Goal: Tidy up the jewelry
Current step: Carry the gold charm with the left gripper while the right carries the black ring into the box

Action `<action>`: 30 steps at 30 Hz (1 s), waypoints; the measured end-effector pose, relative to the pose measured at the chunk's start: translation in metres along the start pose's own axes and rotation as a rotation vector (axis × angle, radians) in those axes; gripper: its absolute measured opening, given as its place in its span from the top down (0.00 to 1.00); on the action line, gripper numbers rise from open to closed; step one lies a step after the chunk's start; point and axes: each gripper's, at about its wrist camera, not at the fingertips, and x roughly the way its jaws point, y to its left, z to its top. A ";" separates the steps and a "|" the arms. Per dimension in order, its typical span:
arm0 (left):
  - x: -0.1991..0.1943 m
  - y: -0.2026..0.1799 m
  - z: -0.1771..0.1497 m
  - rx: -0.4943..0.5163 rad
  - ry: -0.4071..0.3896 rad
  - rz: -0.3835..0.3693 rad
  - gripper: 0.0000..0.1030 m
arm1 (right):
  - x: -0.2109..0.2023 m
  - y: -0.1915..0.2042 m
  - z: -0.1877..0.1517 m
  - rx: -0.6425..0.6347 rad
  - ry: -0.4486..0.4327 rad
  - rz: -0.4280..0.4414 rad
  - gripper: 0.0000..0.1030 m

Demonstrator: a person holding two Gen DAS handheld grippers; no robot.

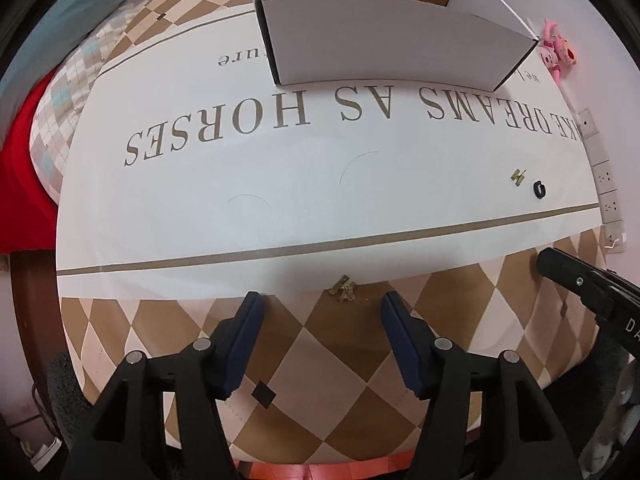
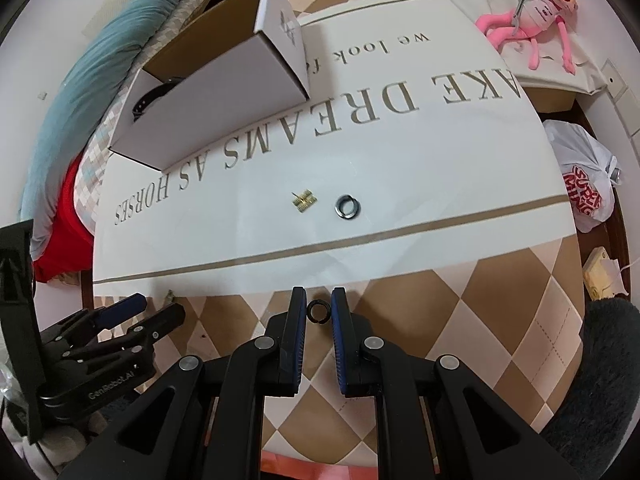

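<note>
My left gripper (image 1: 322, 306) is open, with a small gold earring (image 1: 343, 289) lying on the cloth just ahead between its fingertips. My right gripper (image 2: 319, 307) is shut on a small black ring (image 2: 319, 311) held between its pads. On the white cloth lie another gold earring (image 2: 303, 201), also in the left wrist view (image 1: 519, 177), and a dark ring (image 2: 347, 207), also in the left wrist view (image 1: 539, 190). A white cardboard box (image 1: 384, 52) stands at the back, with a dark strap (image 2: 154, 96) inside it.
The white cloth (image 1: 280, 208) with gold lettering covers a diamond-patterned table (image 2: 460, 312). A pink plush toy (image 2: 532, 12) lies at the far right. A white plastic bag (image 2: 584, 184) hangs off the right edge. Bedding (image 2: 80, 80) is at the left.
</note>
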 end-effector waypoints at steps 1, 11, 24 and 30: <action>-0.002 0.000 -0.002 0.011 -0.026 0.000 0.52 | 0.001 -0.001 -0.001 0.001 0.001 -0.001 0.87; -0.015 -0.005 -0.003 0.008 -0.065 -0.030 0.90 | 0.001 -0.002 -0.003 -0.006 -0.009 -0.004 0.87; -0.127 -0.020 0.077 -0.018 -0.258 -0.216 0.90 | -0.075 0.037 0.065 -0.056 -0.179 0.121 0.87; -0.103 -0.019 0.152 -0.045 -0.233 -0.201 0.90 | -0.066 0.063 0.140 -0.102 -0.184 0.057 0.87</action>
